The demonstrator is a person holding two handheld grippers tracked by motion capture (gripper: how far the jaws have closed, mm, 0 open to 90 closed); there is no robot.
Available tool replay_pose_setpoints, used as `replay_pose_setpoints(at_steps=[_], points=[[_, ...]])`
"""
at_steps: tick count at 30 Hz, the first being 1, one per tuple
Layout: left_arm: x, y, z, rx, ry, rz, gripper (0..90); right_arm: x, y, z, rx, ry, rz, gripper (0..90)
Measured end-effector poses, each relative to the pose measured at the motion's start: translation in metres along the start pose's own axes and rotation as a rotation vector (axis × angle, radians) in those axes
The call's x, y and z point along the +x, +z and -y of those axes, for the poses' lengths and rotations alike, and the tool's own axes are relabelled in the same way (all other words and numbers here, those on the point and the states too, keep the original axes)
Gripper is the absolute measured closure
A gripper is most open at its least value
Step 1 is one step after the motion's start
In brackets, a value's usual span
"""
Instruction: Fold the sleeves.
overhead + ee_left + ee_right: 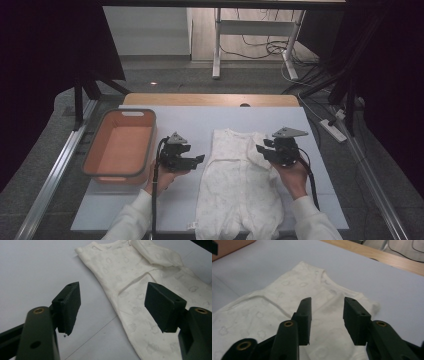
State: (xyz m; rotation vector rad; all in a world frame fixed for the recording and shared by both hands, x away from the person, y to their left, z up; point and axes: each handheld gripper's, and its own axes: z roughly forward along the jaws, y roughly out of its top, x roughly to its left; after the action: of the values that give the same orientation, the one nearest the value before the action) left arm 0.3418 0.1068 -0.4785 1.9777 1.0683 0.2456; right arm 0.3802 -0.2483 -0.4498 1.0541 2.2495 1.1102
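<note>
So there's a white baby onesie (pixel 240 185) lying flat in the lower middle of the high view, on a pale sheet (pixel 210 120) that covers the table, with its neckline toward the top of the frame and its legs running off the bottom edge. It has a faint grey print, little clouds by the look of it in the right gripper view. One sleeve is folded in over the chest; you can see that flap at the upper right of the left gripper view (pixel 155 253).

The left gripper (pixel 196 161) sits left of centre in the high view, just beside the onesie's edge, jaws spread wide with nothing in them. In its own view the garment's side edge runs between the two pads.

The right gripper (pixel 262 150) is right of centre, over the onesie's shoulder area. Its jaws stand partly apart and I can't see any fabric pinched between them; the cloth just lies below.

Off in the left part of the high view there's an orange bin (pixel 120 145) with a grey rim, well apart from the onesie.
</note>
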Motion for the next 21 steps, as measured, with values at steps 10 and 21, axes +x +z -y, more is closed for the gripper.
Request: replay_pose_setpoints(at_steps=[10, 21], points=[[0.001, 0.0, 0.0, 0.004, -0.003, -0.005, 29.4, -0.025, 0.005, 0.016, 0.062, 0.093, 0.066, 44.4], [0.001, 0.0, 0.0, 0.006, -0.001, -0.003, 29.4, -0.045, 0.014, 0.034, 0.131, 0.165, 0.087, 41.5]])
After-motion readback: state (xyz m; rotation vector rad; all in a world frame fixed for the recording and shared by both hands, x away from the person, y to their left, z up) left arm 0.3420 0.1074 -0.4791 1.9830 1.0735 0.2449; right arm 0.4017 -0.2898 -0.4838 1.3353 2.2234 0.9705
